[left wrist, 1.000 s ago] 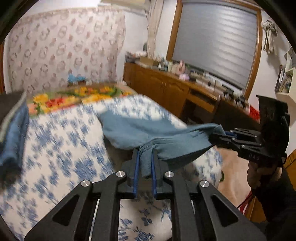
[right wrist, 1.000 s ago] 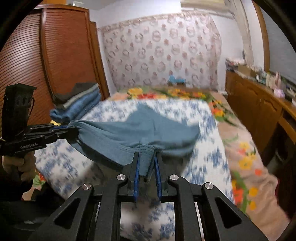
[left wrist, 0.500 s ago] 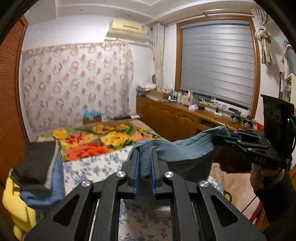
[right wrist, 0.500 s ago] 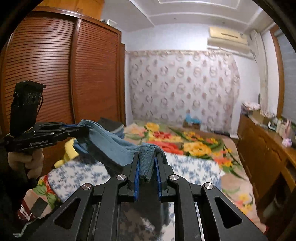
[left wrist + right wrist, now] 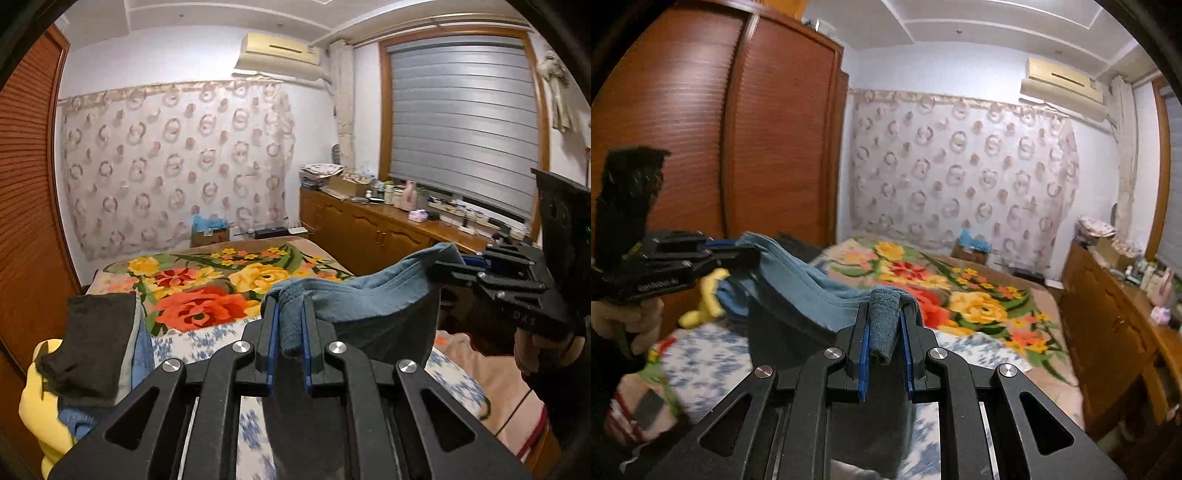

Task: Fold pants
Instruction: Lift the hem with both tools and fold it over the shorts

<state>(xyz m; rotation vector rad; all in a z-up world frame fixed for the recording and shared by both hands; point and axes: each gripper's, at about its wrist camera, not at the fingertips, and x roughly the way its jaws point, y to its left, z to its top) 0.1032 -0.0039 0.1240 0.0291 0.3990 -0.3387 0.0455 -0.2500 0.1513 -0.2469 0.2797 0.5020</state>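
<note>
Blue-grey pants [image 5: 373,295] hang in the air above the bed, stretched between both grippers. My left gripper [image 5: 290,314] is shut on one bunched corner of the pants. In the left wrist view the right gripper [image 5: 443,266] pinches the other corner at the right. In the right wrist view my right gripper [image 5: 884,321] is shut on a rolled fold of the pants [image 5: 798,280], and the left gripper [image 5: 738,249] holds the far corner at the left. The cloth drops dark below the fingers, hiding its lower part.
A bed [image 5: 207,295] with a floral blanket and a blue-white sheet [image 5: 701,365] lies below. A stack of folded clothes [image 5: 96,350] sits at the bed's left. A wooden wardrobe [image 5: 720,147] stands left, a cluttered low cabinet [image 5: 384,236] right under the window.
Both grippers have risen with the pants, lifting them off the sheet until they hang in the air. The views have tilted up toward the wall and ceiling.
</note>
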